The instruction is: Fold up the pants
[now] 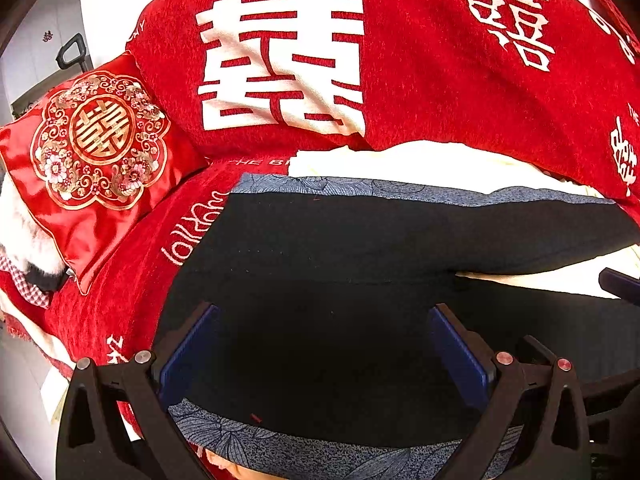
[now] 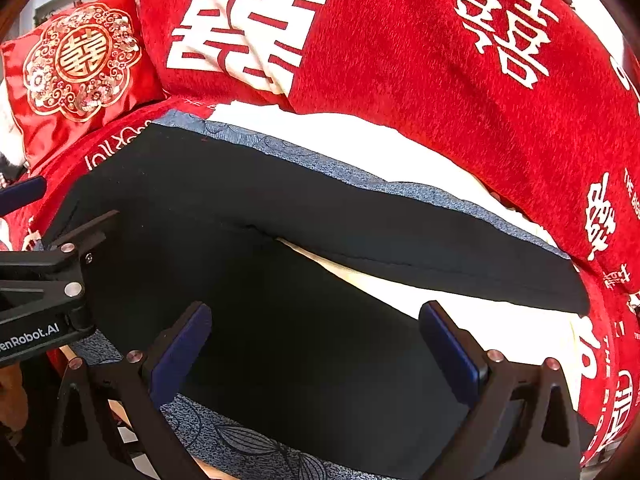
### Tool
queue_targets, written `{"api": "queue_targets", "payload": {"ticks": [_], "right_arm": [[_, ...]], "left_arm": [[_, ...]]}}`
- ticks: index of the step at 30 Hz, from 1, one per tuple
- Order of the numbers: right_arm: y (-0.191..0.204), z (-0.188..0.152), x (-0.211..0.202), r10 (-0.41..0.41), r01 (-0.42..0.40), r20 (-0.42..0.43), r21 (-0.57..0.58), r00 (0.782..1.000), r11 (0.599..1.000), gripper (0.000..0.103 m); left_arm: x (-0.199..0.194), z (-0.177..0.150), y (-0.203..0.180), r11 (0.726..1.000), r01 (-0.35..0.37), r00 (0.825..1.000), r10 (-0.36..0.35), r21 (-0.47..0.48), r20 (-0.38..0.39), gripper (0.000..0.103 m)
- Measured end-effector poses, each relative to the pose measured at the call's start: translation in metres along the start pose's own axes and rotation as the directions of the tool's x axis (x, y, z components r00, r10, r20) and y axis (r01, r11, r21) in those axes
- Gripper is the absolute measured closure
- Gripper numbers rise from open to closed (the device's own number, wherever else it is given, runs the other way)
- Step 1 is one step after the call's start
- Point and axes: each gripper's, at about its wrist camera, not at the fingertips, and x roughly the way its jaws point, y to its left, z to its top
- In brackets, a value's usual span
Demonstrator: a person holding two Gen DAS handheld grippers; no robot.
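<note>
Black pants [image 1: 360,248] lie spread flat on a blue patterned cloth [image 1: 320,186] on a sofa seat. Their two legs part toward the right, seen in the right wrist view [image 2: 280,208]. My left gripper [image 1: 324,344] is open and empty, its blue pads [image 1: 188,348] over the near waist end of the pants. My right gripper [image 2: 316,344] is open and empty over the near leg. The left gripper's body [image 2: 44,280] shows at the left edge of the right wrist view.
A red sofa cover with white characters [image 1: 400,60] rises behind the pants. A red embroidered cushion [image 1: 96,156] leans at the far left. A cream cloth [image 1: 420,164] lies under the blue cloth, which also shows along the near edge [image 2: 240,440].
</note>
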Motion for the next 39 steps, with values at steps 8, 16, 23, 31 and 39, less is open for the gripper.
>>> {"api": "queue_targets", "payload": {"ticks": [8, 16, 23, 31, 39], "right_arm": [[0.000, 0.002, 0.008, 0.026, -0.026, -0.015, 0.019, 1.000, 0.999, 0.000], [-0.001, 0.015, 0.021, 0.070, -0.071, -0.023, -0.038, 0.997, 0.997, 0.000], [-0.019, 0.054, 0.046, 0.259, -0.262, -0.036, -0.083, 0.965, 0.962, 0.000], [-0.025, 0.120, 0.110, 0.377, -0.401, -0.149, -0.199, 0.914, 0.894, 0.000], [-0.026, 0.161, 0.181, 0.474, -0.523, -0.237, -0.232, 0.848, 0.820, 0.000]], "left_arm": [[0.004, 0.002, 0.005, 1.000, 0.003, 1.000, -0.003, 0.006, 0.004, 0.000], [0.019, 0.010, 0.014, 1.000, 0.021, 1.000, -0.021, -0.002, -0.018, 0.000], [0.045, 0.037, 0.024, 0.997, 0.073, 0.996, -0.075, -0.024, -0.052, 0.000], [0.090, 0.058, 0.024, 0.997, 0.080, 0.991, -0.081, -0.020, -0.106, 0.000], [0.117, 0.061, 0.025, 0.995, 0.090, 0.985, -0.093, -0.029, -0.147, 0.000]]}}
